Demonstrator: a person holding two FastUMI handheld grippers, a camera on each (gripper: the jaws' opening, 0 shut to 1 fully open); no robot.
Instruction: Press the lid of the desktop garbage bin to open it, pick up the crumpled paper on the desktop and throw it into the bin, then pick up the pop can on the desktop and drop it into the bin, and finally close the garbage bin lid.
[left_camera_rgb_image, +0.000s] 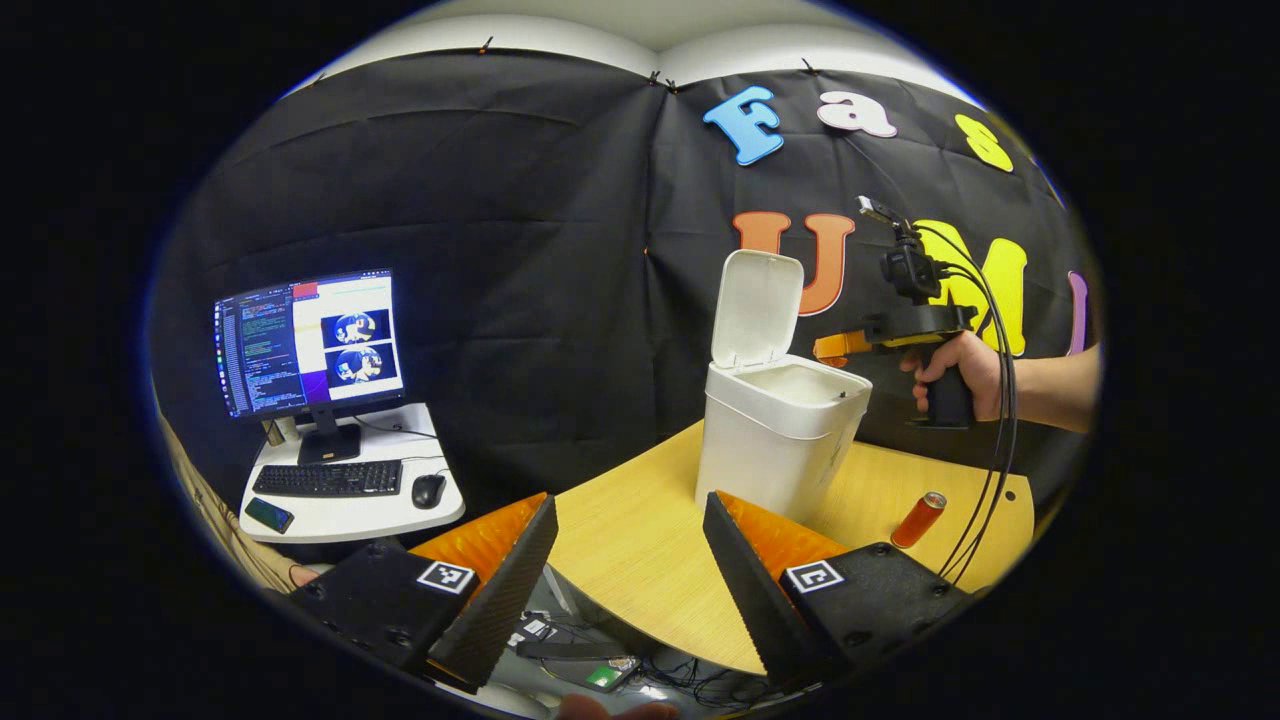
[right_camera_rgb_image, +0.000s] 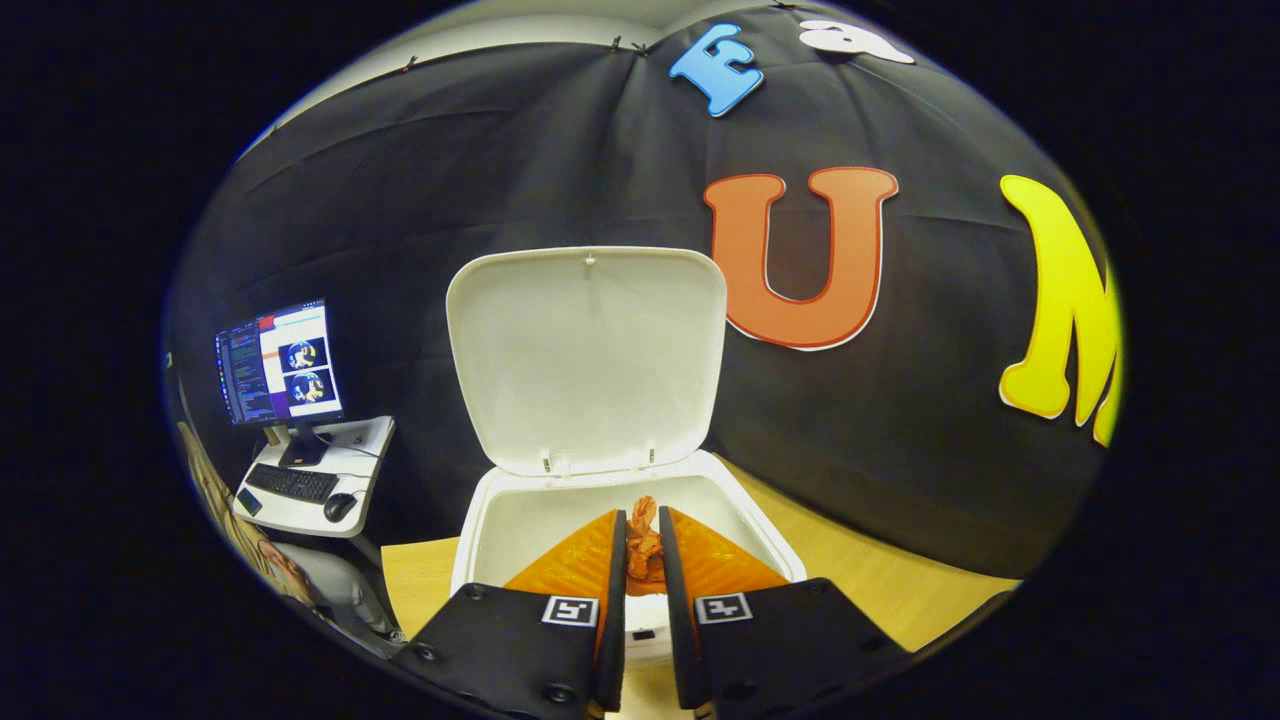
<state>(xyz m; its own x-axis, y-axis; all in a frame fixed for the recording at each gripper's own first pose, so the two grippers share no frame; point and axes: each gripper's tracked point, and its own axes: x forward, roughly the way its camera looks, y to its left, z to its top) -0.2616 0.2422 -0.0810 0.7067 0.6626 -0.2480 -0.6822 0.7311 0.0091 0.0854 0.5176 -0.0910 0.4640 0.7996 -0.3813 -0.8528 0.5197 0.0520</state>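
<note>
Right gripper view: right gripper (right_camera_rgb_image: 640, 545) pinching crumpled paper (right_camera_rgb_image: 643, 545) above open bin's rim (right_camera_rgb_image: 470, 530); left gripper (left_camera_rgb_image: 630, 545) wide.

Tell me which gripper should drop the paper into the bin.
Right. The right gripper is shut on the paper, poised over the open bin. The left gripper is open, low near the table's edge.

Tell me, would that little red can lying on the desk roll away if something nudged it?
Probably. The pop can lies on its side on the smooth wooden desk, so a sideways push would likely set it rolling, perhaps toward the nearby edge. It looks slim and is likely light. Its round, smooth wall could slip unless the left tool, now open, closes squarely across it.
</note>
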